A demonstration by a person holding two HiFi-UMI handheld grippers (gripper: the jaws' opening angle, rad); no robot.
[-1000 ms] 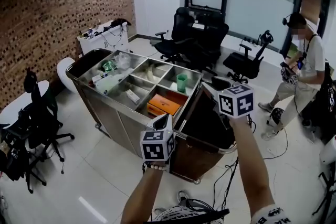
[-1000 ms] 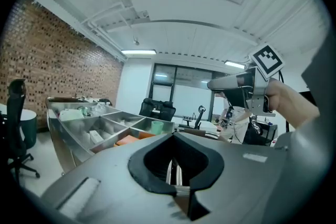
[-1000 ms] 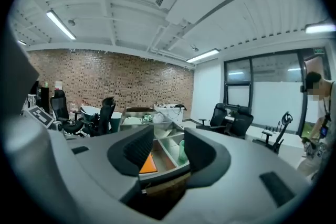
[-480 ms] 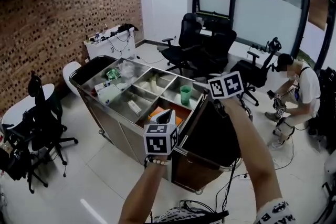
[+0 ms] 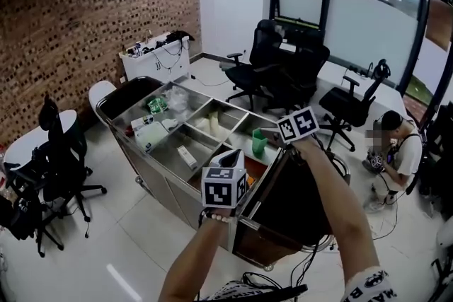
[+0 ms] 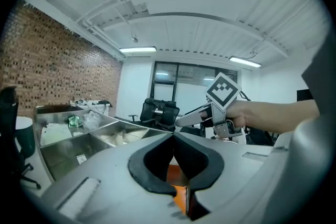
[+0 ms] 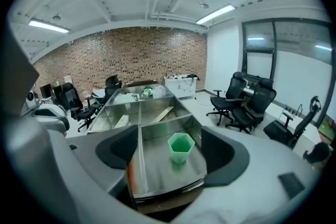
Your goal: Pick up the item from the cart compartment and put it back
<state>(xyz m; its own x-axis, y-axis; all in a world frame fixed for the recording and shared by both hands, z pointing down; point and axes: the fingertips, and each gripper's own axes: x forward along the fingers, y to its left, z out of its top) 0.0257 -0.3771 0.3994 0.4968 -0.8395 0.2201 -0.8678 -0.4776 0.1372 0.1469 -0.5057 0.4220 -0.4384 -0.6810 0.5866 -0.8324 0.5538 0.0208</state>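
Observation:
A steel cart [image 5: 170, 177] holds several compartments. A green plastic cup [image 5: 260, 142] stands upright in the far right one; in the right gripper view the cup [image 7: 181, 147] sits on the compartment floor beyond my jaws. My right gripper [image 5: 272, 131] hovers above that compartment, its jaws opening wide and touching nothing. My left gripper [image 5: 230, 156] is held over the near side of the cart, jaws shut and empty. An orange item [image 6: 181, 192] shows below them. From the left gripper view, the right gripper [image 6: 184, 119] reaches in from the right.
Other compartments hold a white box [image 5: 187, 156], pale items [image 5: 212, 122] and green and clear wrapped things [image 5: 157, 105]. A black bin [image 5: 290, 198] hangs on the cart's near end. Office chairs [image 5: 272, 71] stand behind. A person [image 5: 393, 145] crouches at right.
My right gripper has moved left and forward over the cart, above the green cup's compartment. The left gripper has stayed about where it was. The person at right has crouched down.

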